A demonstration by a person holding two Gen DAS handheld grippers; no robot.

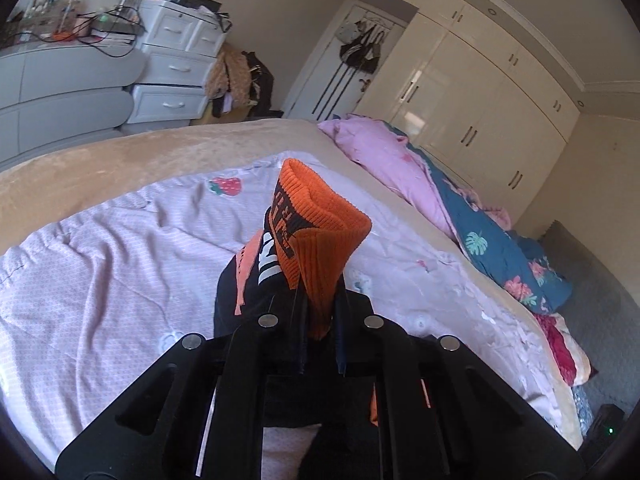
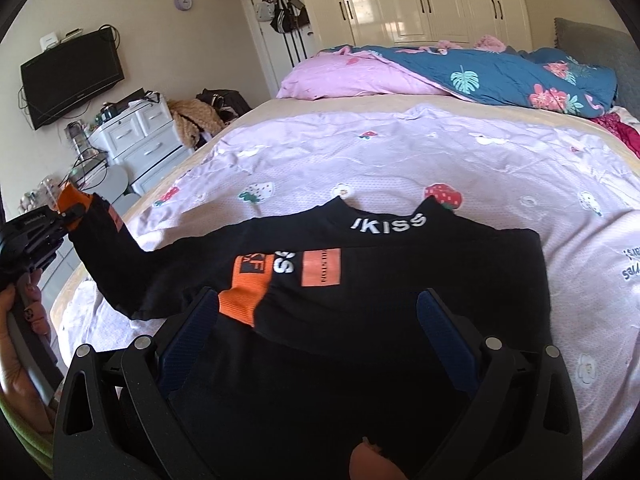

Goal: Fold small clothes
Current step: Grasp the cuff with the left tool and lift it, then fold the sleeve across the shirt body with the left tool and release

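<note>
A black sweater [image 2: 400, 280] with orange patches and white lettering on its collar lies flat on the pink quilt [image 2: 400, 152]. One sleeve is folded across the chest, its orange cuff [image 2: 244, 300] close to my right gripper's left finger. My right gripper [image 2: 316, 320] hovers open over the sweater's lower body, with nothing pinched. The other sleeve [image 2: 112, 264] is raised off the bed to the left. My left gripper [image 1: 320, 304] is shut on that sleeve's orange ribbed cuff [image 1: 320, 220], which sticks up past the fingertips. In the right wrist view the left gripper [image 2: 68, 212] is at the far left edge.
A rolled blue floral duvet [image 2: 500, 76] and pink bedding [image 2: 352, 76] lie along the bed's far side. White drawers [image 2: 140, 140], a clothes pile [image 2: 200, 116] and a wall TV [image 2: 72, 76] stand beyond the left edge. A hand [image 2: 20, 308] holds the left gripper.
</note>
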